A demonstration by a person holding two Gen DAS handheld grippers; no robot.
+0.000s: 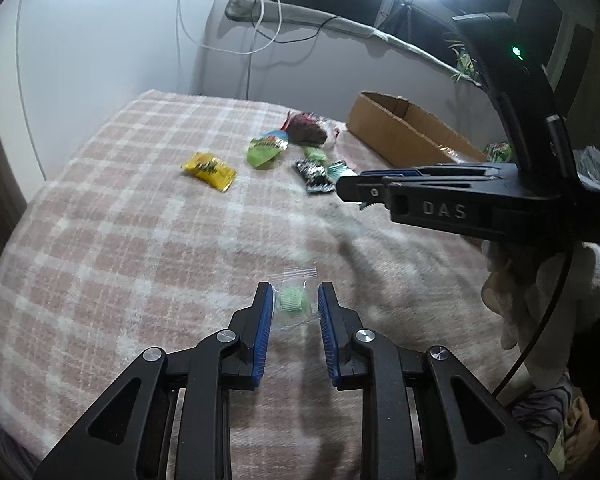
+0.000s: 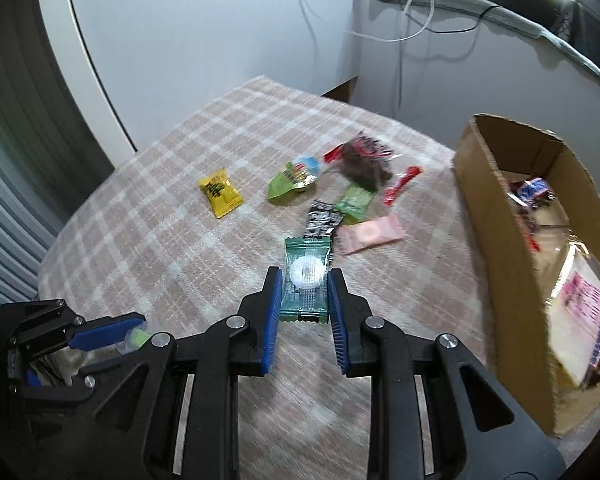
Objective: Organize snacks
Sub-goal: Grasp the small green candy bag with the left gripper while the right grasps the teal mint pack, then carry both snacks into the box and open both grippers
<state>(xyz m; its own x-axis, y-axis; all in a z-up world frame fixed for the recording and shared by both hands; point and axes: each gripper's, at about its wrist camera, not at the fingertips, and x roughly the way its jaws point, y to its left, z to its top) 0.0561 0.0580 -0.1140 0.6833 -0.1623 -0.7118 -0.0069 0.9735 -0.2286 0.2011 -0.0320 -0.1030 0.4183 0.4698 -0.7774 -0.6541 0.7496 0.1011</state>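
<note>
Green mint packet (image 2: 305,280), light and crinkly, sits clamped across its middle in the right hand-held gripper (image 2: 303,280); the left hand-held gripper (image 1: 295,300) pinches a clear-wrapped candy (image 1: 294,299).

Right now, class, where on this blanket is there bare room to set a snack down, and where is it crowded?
Bare: the blanket left of the yellow packet, and the near stretch beside the cardboard box. Crowded: the cluster from the green pouch to the pink packet.
</note>
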